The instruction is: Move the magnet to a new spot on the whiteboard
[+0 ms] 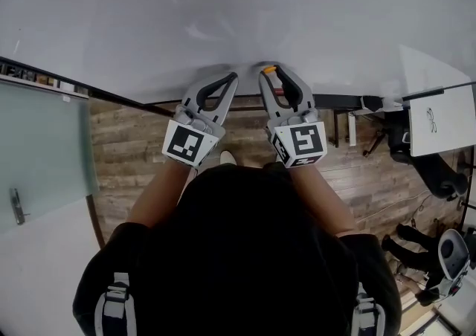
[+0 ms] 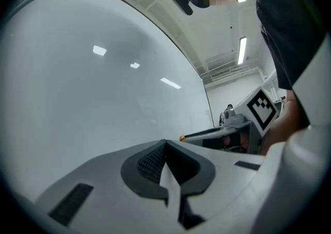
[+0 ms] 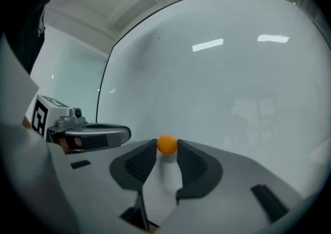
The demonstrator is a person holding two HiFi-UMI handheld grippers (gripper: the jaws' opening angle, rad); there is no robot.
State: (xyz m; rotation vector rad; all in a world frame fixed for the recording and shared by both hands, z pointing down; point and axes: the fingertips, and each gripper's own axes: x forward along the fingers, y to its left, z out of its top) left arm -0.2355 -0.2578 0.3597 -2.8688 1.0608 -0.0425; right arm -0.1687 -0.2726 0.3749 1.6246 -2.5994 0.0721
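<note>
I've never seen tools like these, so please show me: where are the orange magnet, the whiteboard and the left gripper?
orange magnet (image 3: 166,144), right gripper view, the middle of its round face.
whiteboard (image 1: 149,22), head view, bare white surface.
left gripper (image 2: 165,143), left gripper view, where its shut jaw tips meet.

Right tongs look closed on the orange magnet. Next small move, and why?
Probably ease the magnet off the whiteboard and carry it sideways to bare board. The right tongs pinch it at their tips, close against the board; the left tongs are shut and empty.
</note>
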